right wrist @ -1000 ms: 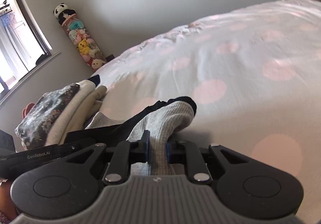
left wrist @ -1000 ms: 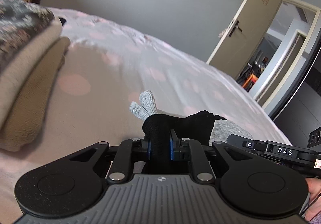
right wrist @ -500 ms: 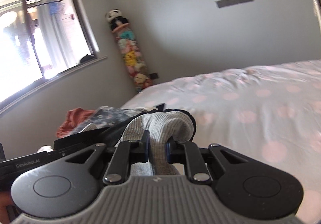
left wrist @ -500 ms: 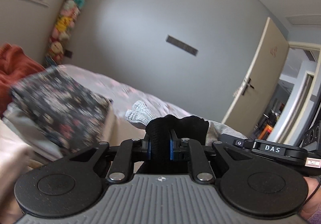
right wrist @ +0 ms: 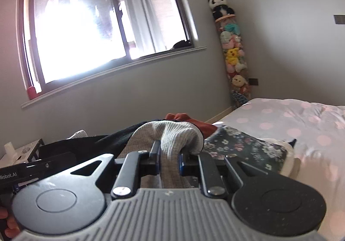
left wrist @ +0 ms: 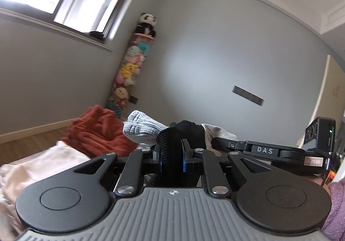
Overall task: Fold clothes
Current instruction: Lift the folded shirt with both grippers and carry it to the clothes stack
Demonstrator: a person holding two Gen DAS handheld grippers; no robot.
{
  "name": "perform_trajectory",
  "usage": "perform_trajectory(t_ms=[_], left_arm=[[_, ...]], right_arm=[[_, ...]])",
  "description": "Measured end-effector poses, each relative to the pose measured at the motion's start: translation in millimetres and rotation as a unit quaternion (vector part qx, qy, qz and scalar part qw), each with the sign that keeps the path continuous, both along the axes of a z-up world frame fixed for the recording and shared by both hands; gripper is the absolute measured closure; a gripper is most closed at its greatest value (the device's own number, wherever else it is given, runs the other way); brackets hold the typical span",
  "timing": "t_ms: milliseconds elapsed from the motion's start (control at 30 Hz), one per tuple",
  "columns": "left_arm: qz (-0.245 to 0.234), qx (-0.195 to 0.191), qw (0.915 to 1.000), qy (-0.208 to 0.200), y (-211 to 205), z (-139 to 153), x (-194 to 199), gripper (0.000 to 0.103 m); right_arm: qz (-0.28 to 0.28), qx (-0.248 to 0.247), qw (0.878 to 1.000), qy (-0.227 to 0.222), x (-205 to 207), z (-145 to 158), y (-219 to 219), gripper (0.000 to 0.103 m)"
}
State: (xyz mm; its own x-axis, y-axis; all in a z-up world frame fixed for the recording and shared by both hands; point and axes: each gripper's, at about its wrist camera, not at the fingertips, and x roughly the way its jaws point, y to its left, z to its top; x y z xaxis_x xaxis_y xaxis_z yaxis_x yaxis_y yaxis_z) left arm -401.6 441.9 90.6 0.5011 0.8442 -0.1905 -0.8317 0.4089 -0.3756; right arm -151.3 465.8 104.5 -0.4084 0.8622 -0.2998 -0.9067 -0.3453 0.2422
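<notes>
Both grippers hold one grey and black knit garment in the air. My left gripper (left wrist: pixel 171 155) is shut on its black part (left wrist: pixel 181 133); a grey ribbed part (left wrist: pixel 142 127) sticks out beyond the fingers. My right gripper (right wrist: pixel 169 158) is shut on the grey ribbed part (right wrist: pixel 179 133), with the black part (right wrist: pixel 112 141) trailing left toward the other gripper (right wrist: pixel 32 167). In the left wrist view the right gripper (left wrist: pixel 269 152) sits close on the right.
A rust-red garment (left wrist: pixel 97 133) and pale pink cloth (left wrist: pixel 38 165) lie at the left. A folded dark floral garment (right wrist: pixel 243 150) tops a stack on the pink-dotted bed (right wrist: pixel 301 128). A tube of plush toys (right wrist: pixel 232 53) stands in the corner beside the window (right wrist: pixel 97 25).
Both grippers have lifted and swung left with the garment still held. The views now face the window wall and the red garment instead of the bed.
</notes>
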Motion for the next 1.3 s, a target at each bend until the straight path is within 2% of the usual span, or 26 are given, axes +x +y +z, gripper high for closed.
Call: perform_trajectory(t_ms=[200, 367, 533, 700, 767, 867, 900, 933, 1100, 1167, 1233, 1300], left_arm=[[0.061, -0.027, 0.9976, 0.017, 20, -16, -42, 0.090], [0.098, -0.057, 0.9929, 0.036, 39, -34, -68, 0.090], [0.117, -0.113, 0.9863, 0.025, 62, -63, -92, 0.090], [0.120, -0.169, 0.9783, -0.004, 85, -90, -113, 0.089], [0.115, -0.182, 0.9764, -0.020, 92, -94, -118, 0.087], [0.112, -0.195, 0.9729, -0.051, 98, -97, -127, 0.082], [0.113, -0.199, 0.9714, -0.063, 97, -98, -132, 0.081], [0.112, -0.202, 0.9703, -0.072, 97, -99, -136, 0.080], [0.107, -0.217, 0.9651, -0.100, 106, -107, -150, 0.080], [0.103, -0.225, 0.9629, -0.109, 110, -110, -154, 0.080], [0.100, -0.229, 0.9614, -0.114, 111, -113, -156, 0.080], [0.098, -0.231, 0.9614, -0.112, 115, -114, -155, 0.080]], right_arm=[[0.075, -0.028, 0.996, -0.032, -72, -6, 67, 0.086], [0.135, -0.056, 0.987, -0.062, -114, -35, 118, 0.086], [0.177, -0.123, 0.973, -0.086, -145, -71, 163, 0.086], [0.184, -0.199, 0.961, -0.062, -145, -84, 189, 0.085], [0.186, -0.230, 0.954, -0.052, -145, -89, 199, 0.081], [0.189, -0.275, 0.942, -0.036, -145, -96, 215, 0.062], [0.189, -0.289, 0.938, -0.031, -145, -98, 220, 0.049], [0.183, -0.298, 0.937, -0.022, -143, -98, 223, 0.041], [0.155, -0.324, 0.933, 0.031, -136, -94, 239, 0.039], [0.151, -0.338, 0.927, 0.050, -139, -96, 246, 0.039], [0.144, -0.343, 0.927, 0.051, -145, -99, 251, 0.039], [0.142, -0.349, 0.925, 0.046, -153, -100, 256, 0.044]])
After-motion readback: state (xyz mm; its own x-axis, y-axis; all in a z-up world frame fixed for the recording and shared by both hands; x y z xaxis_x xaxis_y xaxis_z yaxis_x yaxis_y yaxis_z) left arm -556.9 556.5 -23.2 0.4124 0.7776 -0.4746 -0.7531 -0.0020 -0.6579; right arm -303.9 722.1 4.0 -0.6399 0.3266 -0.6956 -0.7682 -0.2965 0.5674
